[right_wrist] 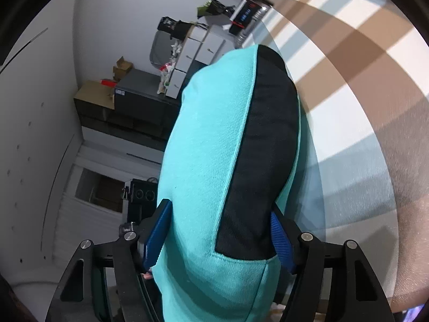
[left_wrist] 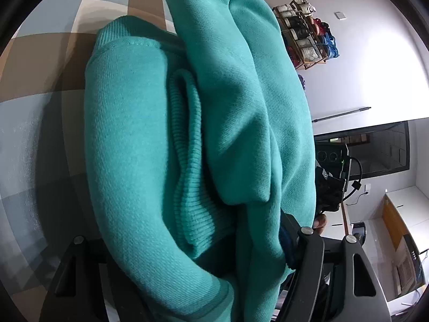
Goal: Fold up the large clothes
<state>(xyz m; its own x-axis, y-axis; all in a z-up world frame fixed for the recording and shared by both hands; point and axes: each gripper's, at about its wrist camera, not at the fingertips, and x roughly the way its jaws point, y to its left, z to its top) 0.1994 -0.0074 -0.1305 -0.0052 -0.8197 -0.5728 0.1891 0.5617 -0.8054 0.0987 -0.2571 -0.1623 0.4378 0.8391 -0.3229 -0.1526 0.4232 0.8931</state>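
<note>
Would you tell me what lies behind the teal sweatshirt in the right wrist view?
Behind the teal sweatshirt a checked cloth and cluttered cabinets show at the sides; whatever is directly behind the bundle is hidden.

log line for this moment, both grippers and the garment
task: fold large clothes | left gripper: shut on sweatshirt | right gripper: shut on sweatshirt | bundle bunched, above checked cloth

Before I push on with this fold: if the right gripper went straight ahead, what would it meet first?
The right gripper already has the teal garment bunched between its blue pads, so that comes first. Beyond the fabric probably lies the checkered surface, though depth is unclear.
</note>
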